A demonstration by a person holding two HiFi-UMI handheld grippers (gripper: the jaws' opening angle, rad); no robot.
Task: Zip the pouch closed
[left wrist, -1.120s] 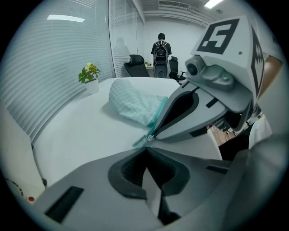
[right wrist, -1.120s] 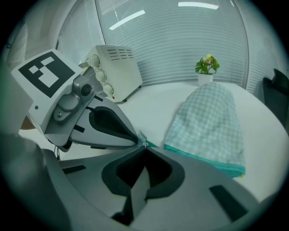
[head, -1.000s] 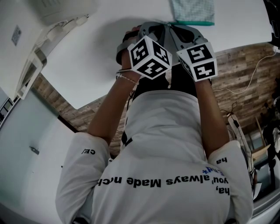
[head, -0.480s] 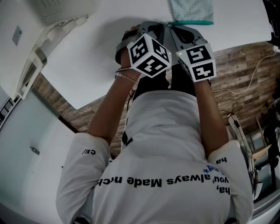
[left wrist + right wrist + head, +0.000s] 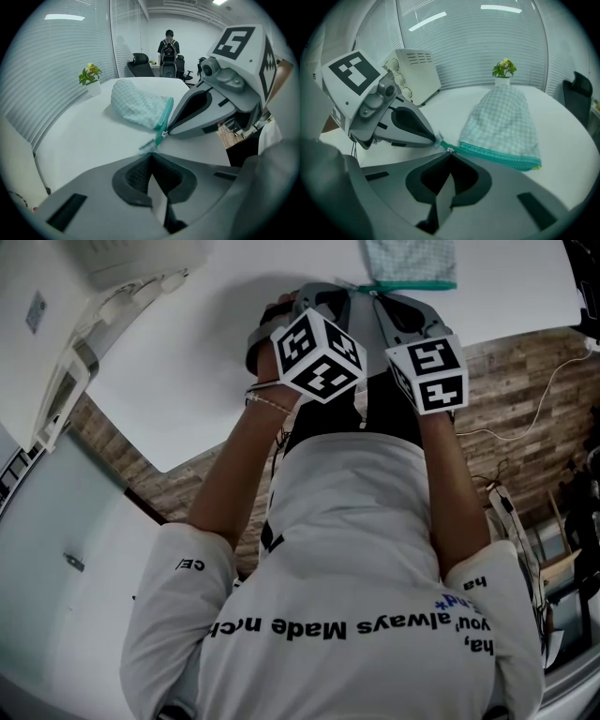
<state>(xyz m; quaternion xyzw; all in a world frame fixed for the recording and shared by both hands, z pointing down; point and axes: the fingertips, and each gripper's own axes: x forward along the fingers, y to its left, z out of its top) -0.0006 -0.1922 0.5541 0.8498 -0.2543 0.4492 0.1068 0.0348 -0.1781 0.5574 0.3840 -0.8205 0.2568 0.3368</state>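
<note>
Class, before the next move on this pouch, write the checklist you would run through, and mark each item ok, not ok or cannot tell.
1. The left gripper is shut on the end tab: ok.
2. The right gripper is shut on the zip pull: ok.
3. The pouch lies flat on the table: ok.
4. The zip runs straight, without bunching: ok.
5. The zip is already closed: cannot tell.

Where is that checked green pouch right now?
In the head view the pale green checked fabric pouch lies on the white table at the top edge, right of centre, with the left claw and right claw shut on its teal zip end.
</note>
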